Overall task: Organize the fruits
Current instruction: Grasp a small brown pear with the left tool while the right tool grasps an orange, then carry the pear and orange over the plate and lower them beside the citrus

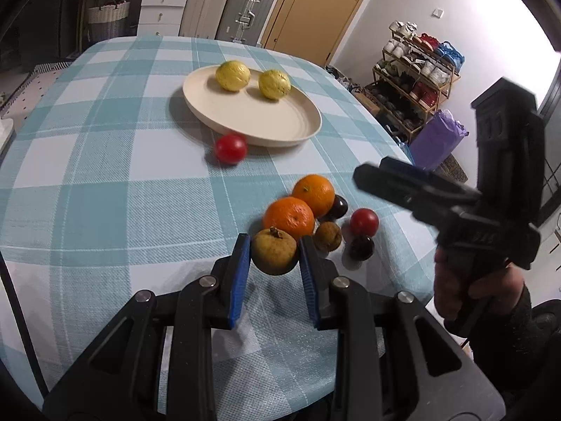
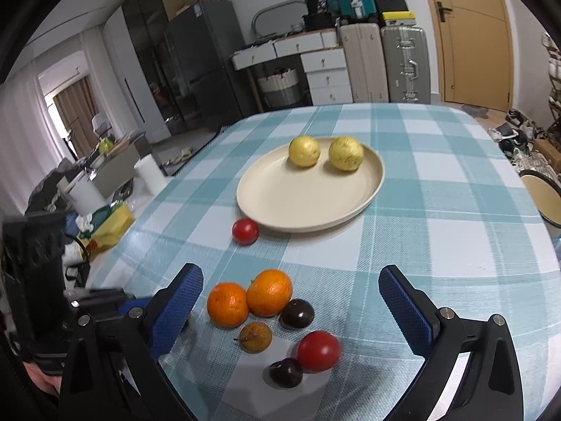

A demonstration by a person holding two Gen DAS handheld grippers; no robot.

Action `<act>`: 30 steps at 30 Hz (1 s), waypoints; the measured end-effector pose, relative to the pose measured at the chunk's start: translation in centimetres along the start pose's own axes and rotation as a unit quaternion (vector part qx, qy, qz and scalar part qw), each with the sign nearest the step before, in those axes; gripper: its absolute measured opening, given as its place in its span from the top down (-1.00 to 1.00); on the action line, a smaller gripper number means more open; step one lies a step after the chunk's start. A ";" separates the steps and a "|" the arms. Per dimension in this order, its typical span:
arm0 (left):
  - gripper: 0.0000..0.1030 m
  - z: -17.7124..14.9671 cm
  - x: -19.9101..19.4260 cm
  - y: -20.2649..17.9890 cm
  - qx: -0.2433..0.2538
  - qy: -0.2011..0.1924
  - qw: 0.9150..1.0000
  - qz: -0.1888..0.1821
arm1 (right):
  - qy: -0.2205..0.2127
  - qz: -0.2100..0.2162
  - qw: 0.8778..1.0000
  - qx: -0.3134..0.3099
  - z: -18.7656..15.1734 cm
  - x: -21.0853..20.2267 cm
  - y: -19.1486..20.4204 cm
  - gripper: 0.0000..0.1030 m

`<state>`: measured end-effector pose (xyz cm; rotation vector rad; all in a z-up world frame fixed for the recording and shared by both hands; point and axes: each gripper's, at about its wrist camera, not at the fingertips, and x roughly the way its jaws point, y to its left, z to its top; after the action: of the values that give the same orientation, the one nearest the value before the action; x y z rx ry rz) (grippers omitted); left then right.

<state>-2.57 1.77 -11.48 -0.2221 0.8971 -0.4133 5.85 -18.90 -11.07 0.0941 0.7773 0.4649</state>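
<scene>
Fruits are split between two places: two yellow ones (image 2: 304, 151) (image 2: 346, 153) are already set on the plate (image 2: 280, 207), while the rest are clustered on the tablecloth (image 2: 438, 210) near the table's front edge. A brownish fruit (image 1: 275, 251) is clamped between the blue pads (image 1: 242, 273) of the left gripper (image 1: 275, 256), seemingly lifted for transfer to the plate. The right gripper (image 2: 291, 315) is held wide open above the cluster of two oranges (image 2: 228, 304) (image 2: 269, 292), dark plums (image 2: 297, 313), a small brown fruit (image 2: 256, 336) and a tomato (image 2: 318, 351). Another tomato (image 2: 245, 231) is seen just beside the plate rim.
</scene>
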 end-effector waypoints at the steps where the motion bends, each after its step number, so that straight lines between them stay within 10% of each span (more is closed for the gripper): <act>1: 0.52 0.1 -0.2 0.1 0.000 -0.002 1.000 0.001 | 0.004 0.002 1.000 -0.002 -0.1 0.3 0.1 -1.00; 7: 0.52 0.6 -0.7 0.4 -0.001 -0.006 1.000 -0.001 | 0.024 0.017 1.000 -0.001 -0.4 2.1 -0.1 -0.98; 30: 0.51 4.0 0.8 2.1 -0.020 -0.005 1.000 0.003 | 0.099 0.085 0.991 0.025 -0.1 6.4 -0.7 0.27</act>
<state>1.56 3.34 -10.33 -0.2570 0.8970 -0.3888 9.97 -16.70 -15.46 0.1626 0.9805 0.6228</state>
